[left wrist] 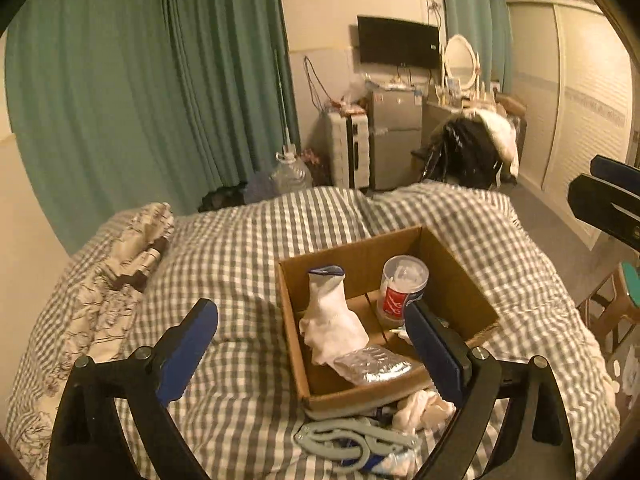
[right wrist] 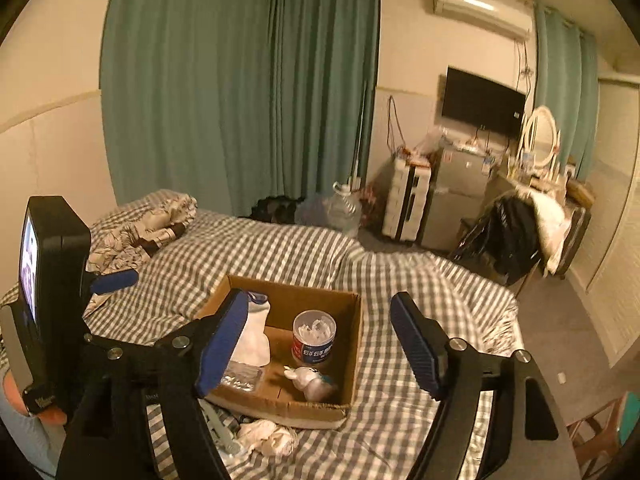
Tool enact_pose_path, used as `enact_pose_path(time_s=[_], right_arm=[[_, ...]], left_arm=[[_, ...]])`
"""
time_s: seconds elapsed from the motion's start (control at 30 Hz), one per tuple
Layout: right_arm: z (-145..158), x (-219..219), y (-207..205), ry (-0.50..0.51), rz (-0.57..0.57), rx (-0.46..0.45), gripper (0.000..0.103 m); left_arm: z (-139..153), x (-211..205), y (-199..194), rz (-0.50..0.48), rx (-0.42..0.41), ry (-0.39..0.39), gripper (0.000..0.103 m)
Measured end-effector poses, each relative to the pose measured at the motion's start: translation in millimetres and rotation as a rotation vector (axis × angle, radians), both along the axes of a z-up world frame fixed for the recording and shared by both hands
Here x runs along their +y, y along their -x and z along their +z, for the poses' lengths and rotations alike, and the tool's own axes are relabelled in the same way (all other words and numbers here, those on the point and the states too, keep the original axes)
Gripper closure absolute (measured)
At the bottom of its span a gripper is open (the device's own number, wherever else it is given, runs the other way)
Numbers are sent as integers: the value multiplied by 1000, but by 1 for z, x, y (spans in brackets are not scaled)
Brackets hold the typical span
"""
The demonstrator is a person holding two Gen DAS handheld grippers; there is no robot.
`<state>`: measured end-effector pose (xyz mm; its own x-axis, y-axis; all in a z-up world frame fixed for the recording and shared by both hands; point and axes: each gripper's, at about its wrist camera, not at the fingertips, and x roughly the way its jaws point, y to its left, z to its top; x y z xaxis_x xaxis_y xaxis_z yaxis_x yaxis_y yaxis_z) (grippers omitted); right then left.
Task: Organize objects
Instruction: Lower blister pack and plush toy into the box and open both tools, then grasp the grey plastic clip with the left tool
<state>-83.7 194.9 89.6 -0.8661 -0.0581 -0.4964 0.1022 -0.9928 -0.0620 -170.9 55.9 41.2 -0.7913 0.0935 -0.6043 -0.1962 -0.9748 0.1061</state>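
Left wrist view: left tongs (left wrist: 312,342) spread wide, holding nothing, over the bed (left wrist: 240,248) beside the cardboard box (left wrist: 352,256). In box: 1 white sock (left wrist: 334,320), 1 cotton-swab tub (left wrist: 402,286), 1 foil blister pack (left wrist: 374,364). Outside, at near wall: 1 grey folding hanger (left wrist: 352,442), 1 crumpled white cloth (left wrist: 424,406). Best approach prob.: drop straight onto the hanger's middle, pads either side.

Right wrist view: right tongs (right wrist: 320,344) also wide open, empty, above box. Adds 1 small bunny toy (right wrist: 310,380) inside.
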Motion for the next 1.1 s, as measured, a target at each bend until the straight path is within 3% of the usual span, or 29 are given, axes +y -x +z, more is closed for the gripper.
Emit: enact_pose_path(time_s=[0.17,0.37,0.57,0.8,0.93,1.1], right_arm=[[20,-7,-38,-17,-2,28,25],[6,-14,-65,-16,4,6,25],[-49,-12,-67,-9,-29,-69,24],[-125,-4,-43,26,-49,-232,24],[-144,3,-40,58,-40,-269,24],[-155,8,-36,85,-43,-290,25]], left_arm=[[12,-15,-26,28,25,-15,5],[-4,-26,-49,65,25,6,5],[-53,-35,-58,113,-39,14,5],[-125,-22,-53,96,-188,68,5],[-153,-9,-53,74,-241,150,5],[-167,12,-49,22,-271,238,5]])
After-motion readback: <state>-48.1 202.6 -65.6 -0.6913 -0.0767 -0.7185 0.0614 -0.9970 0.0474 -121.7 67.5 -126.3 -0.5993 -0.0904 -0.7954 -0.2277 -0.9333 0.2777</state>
